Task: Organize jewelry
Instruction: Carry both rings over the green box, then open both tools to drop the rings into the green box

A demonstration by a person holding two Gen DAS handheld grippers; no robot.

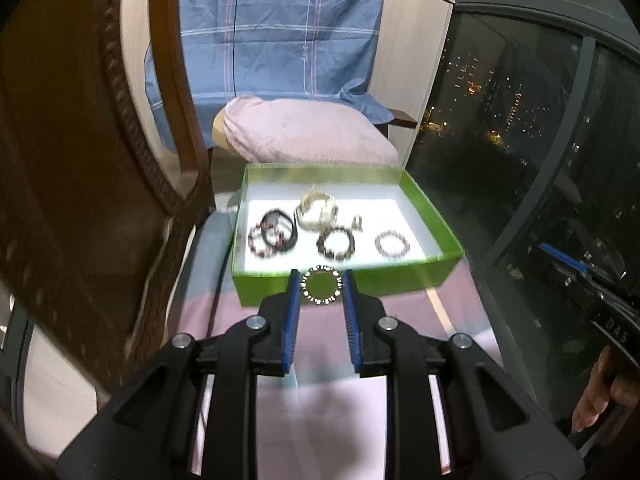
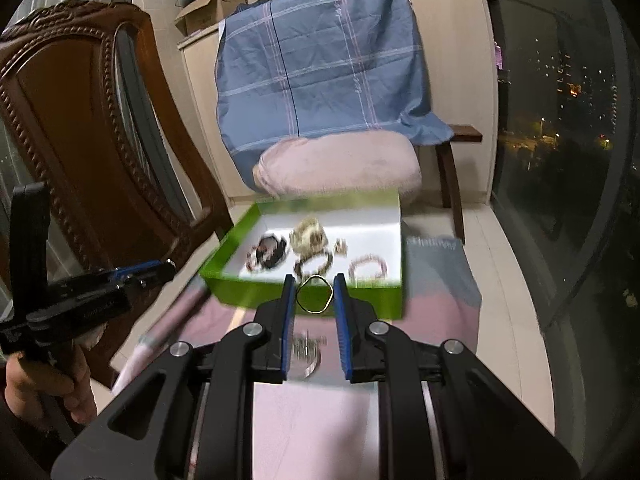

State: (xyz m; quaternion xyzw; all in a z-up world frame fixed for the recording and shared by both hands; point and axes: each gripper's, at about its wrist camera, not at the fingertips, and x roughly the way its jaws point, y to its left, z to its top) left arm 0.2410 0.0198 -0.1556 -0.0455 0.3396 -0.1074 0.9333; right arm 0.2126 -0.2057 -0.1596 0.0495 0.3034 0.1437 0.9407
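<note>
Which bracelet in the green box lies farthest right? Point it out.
The pale pink beaded bracelet, lying alone near the green box's right wall; the others cluster further left.

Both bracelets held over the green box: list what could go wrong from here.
1. The beaded bracelet sits only between the left gripper fingertips, so it might slip out short of the green box.
2. The gold bangle looks squeezed out of round in the right gripper; it might bend.
3. Dropped carelessly, either may tangle with bracelets already inside.

Home balcony: carved chair (image 2: 80, 128), night window (image 2: 560, 140)
</note>
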